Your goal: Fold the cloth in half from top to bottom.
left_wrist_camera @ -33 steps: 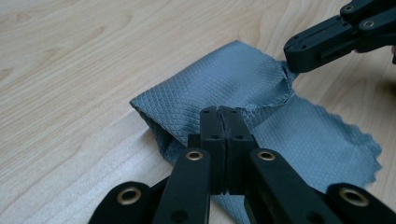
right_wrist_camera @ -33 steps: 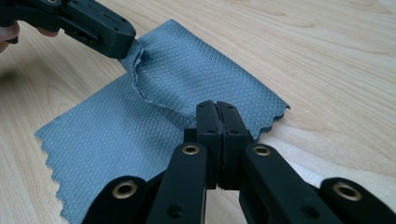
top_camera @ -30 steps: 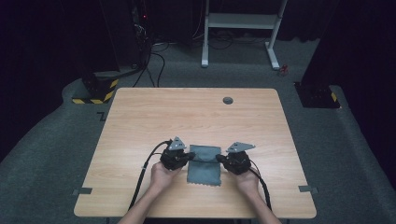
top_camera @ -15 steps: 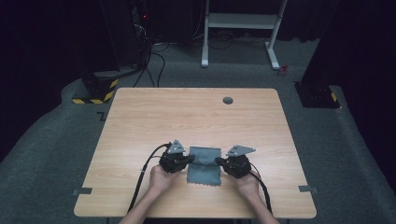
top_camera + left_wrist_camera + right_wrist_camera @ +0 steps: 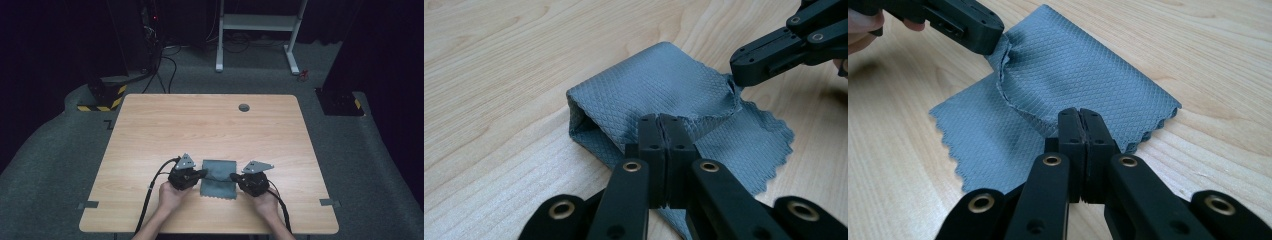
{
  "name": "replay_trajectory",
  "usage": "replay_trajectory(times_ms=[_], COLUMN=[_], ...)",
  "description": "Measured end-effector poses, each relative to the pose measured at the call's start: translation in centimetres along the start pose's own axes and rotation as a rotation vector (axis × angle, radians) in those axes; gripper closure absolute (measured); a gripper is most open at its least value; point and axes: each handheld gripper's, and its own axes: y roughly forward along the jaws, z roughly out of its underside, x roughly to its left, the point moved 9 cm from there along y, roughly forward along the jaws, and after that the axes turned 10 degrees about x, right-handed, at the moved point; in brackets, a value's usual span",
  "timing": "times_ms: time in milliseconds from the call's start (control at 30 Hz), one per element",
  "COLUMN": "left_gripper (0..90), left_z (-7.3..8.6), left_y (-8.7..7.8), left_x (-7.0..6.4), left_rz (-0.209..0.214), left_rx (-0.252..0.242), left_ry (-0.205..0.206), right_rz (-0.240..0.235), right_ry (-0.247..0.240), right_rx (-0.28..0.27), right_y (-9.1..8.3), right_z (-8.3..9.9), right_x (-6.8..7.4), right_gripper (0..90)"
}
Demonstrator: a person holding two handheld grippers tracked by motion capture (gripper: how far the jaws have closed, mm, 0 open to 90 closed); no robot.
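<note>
A grey textured cloth (image 5: 218,178) with zigzag edges lies near the front of the wooden table (image 5: 210,125), its upper layer folded over the lower one. My left gripper (image 5: 202,173) is shut on the left corner of the upper layer's edge. In the left gripper view, its jaws (image 5: 663,125) pinch that edge of the cloth (image 5: 654,82), and the right gripper (image 5: 744,75) grips the opposite corner. My right gripper (image 5: 233,176) is shut on the right corner. In the right gripper view, its jaws (image 5: 1080,120) clamp the cloth (image 5: 1083,65), with the left gripper (image 5: 983,35) opposite.
A round cable hole (image 5: 244,107) sits near the table's far edge. Tape strips (image 5: 327,202) mark the front side edges. Cables trail from both grippers toward the person. A white stand (image 5: 257,22) and a yellow-black striped block (image 5: 102,95) are on the floor beyond.
Both grippers have moved slightly toward the person, drawing the cloth's upper layer farther over the lower one.
</note>
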Motion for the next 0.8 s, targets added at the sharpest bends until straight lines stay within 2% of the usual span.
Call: replay_trajectory(times_ms=[500,633,800], left_gripper=[88.7,88.7,88.6], left_z=[1.6,2.1,2.4], left_y=[0.1,0.3,0.5], left_x=[-1.5,-1.7,-1.9], left_rz=[0.006,-0.005,-0.003], left_rx=[0.052,0.067,0.071], left_ry=[0.033,0.052,0.05], right_rz=[-0.011,-0.008,-0.008], right_ry=[-0.02,-0.034,-0.032], right_rx=[0.019,0.02,0.028], right_y=[-0.3,-0.5,-0.2], right_z=[1.3,1.8,2.3], right_x=[1.3,1.7,1.9], right_gripper=[89.2,89.2,89.0])
